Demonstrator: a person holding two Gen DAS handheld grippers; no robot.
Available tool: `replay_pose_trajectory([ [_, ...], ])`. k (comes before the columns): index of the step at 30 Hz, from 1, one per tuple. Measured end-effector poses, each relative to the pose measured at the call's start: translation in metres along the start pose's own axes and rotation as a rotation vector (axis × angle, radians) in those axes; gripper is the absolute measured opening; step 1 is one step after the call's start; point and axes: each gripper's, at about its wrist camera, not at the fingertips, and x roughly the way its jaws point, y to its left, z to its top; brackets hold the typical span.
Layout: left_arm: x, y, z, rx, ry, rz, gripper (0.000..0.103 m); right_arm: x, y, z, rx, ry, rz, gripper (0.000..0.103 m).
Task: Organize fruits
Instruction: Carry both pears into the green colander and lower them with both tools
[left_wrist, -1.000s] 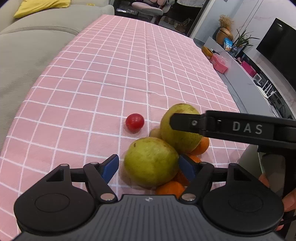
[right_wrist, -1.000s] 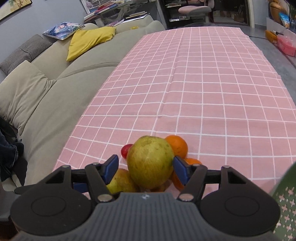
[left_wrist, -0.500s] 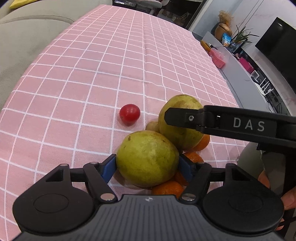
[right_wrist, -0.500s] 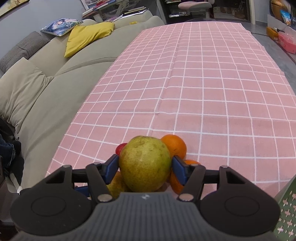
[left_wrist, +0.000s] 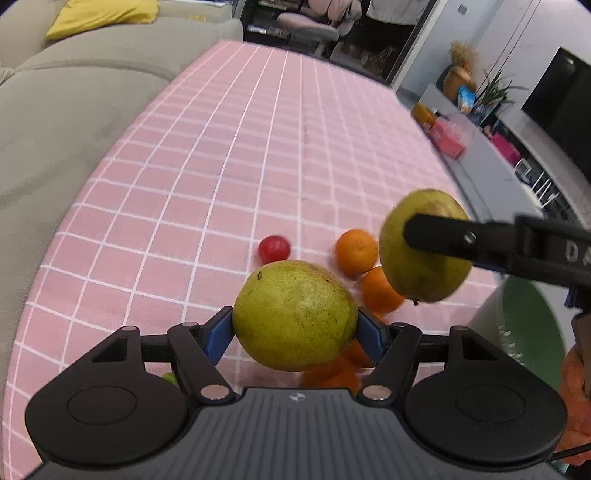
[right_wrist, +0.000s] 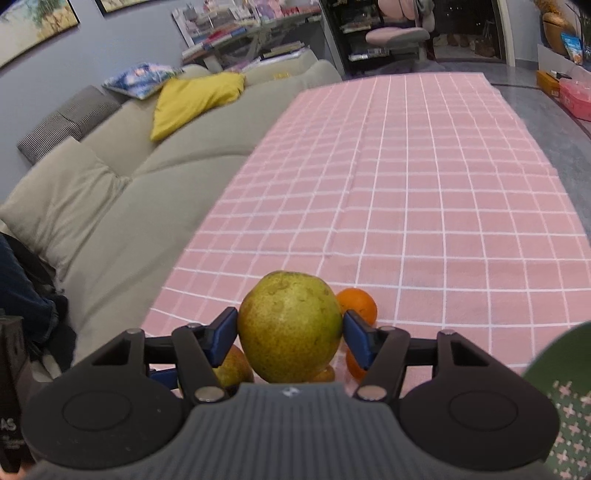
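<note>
Both pears have been raised off the pile since the earlier frames, and the fruits that lay under them are now uncovered. In the left wrist view, the left gripper (left_wrist: 294, 329) is closed on a pear (left_wrist: 295, 314) at the lower centre; the blue pads press on its two sides. The right gripper is seen at the right edge of this view as a black finger (left_wrist: 461, 236) lying across the second pear (left_wrist: 424, 245), which is held above the cloth.

On the pink cloth (left_wrist: 221, 166) remain a tomato (left_wrist: 273, 248) and two oranges (left_wrist: 356, 252), near the centre. More orange fruit is partly hidden behind the held pear. A green basket (left_wrist: 528, 325) is at the lower right.

In the right wrist view, the right gripper (right_wrist: 289, 333) is closed on its pear (right_wrist: 290, 326) at the lower centre. One orange (right_wrist: 357, 305) is seen just behind it, to the right.
</note>
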Motion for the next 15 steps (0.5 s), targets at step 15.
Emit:
replay_pose_trajectory([
  [15,-0.05,-0.116,0.006,0.239,-0.009,-0.143,0.08,-0.159,-0.05,-0.024,-0.051,-0.035,-0.103,0.06],
])
